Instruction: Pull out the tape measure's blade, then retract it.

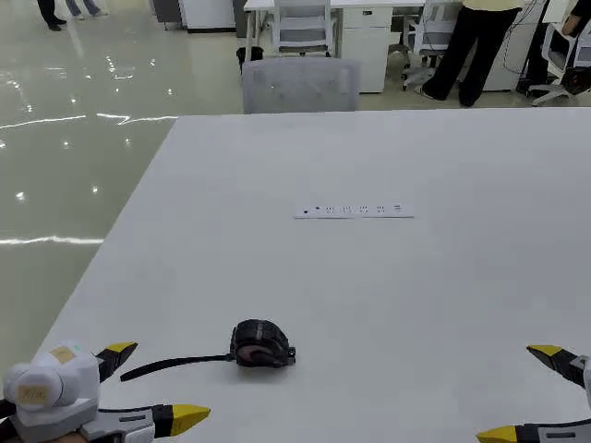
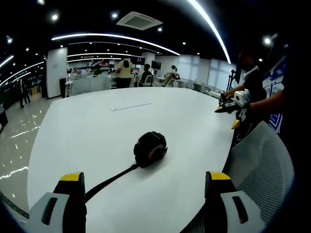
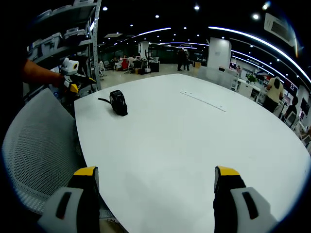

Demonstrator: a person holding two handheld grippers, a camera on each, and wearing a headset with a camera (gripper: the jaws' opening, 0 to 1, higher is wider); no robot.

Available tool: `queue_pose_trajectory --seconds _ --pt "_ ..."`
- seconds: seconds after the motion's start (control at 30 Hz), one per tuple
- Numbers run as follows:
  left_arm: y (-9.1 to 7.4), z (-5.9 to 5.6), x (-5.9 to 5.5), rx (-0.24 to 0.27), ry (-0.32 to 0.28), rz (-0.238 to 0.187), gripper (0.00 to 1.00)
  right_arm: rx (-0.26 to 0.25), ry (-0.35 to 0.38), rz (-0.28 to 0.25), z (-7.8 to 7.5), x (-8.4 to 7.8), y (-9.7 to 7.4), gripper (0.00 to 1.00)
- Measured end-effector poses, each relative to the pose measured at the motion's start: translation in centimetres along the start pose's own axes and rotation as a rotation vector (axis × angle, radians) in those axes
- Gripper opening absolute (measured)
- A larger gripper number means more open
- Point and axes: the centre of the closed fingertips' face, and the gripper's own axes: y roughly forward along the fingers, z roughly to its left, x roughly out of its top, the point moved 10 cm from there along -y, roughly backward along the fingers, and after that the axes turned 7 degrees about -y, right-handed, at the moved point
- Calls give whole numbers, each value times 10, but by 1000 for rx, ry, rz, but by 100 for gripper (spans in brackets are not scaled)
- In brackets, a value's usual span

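Note:
A black tape measure [image 1: 261,345] lies on the white table [image 1: 369,277] near its front edge, with a black strap trailing to the left. My left gripper [image 1: 152,383] is open at the bottom left, just short of the strap's end. In the left gripper view the tape measure [image 2: 150,148] lies ahead between the yellow-tipped fingers [image 2: 73,177], and the left gripper [image 2: 146,177] is apart from it. My right gripper [image 1: 531,392] is open at the bottom right, far from the tape measure [image 3: 118,102]. The right gripper [image 3: 158,174] has nothing between its fingers.
A flush strip of power sockets [image 1: 354,211] sits in the table's middle. A grey mesh chair [image 1: 300,85] stands at the far edge. People stand by desks beyond [image 1: 476,46]. A mesh chair back [image 3: 39,150] is beside the table's near edge.

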Motion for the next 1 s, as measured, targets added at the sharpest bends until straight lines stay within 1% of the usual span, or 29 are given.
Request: queue_pose_trajectory --seconds 0.17,0.27,0.3,0.4,0.53,0.6,0.73,0.8,0.83,0.87,0.9,0.93,0.97,1.0 --pt "1 1 4 -5 5 11 99 2 -3 -8 2 5 1 100" --pt "1 1 6 -2 8 9 99 11 -13 -34 4 10 0 100" --pt "1 0 7 -2 11 9 98 8 -20 -30 6 13 -1 100" --pt "2 -1 9 -14 20 18 98 11 -21 -14 3 12 1 100" --pt "5 -2 16 -34 41 19 97 3 -52 -27 2 19 0 100" --pt "6 -3 19 -43 58 36 95 4 -56 -28 1 20 1 100" --pt "11 -3 28 -72 84 61 96 4 -62 -29 -3 22 1 100" --pt "15 -2 33 -84 111 76 97 1 -70 -33 -6 24 1 100" --pt "17 -1 35 -89 124 82 97 10 -79 -35 -7 25 2 100" --pt "19 1 38 -101 163 102 98 16 -83 -31 -9 26 3 100" --pt "22 2 40 -102 208 107 100 18 -84 -27 -9 27 3 100" --pt "23 4 43 -83 262 120 100 25 -88 -24 -10 28 4 100" --pt "26 5 44 -89 296 153 100 30 -95 -20 -10 30 5 100" --pt "28 4 45 -105 283 175 100 29 -99 -15 -10 30 6 100"
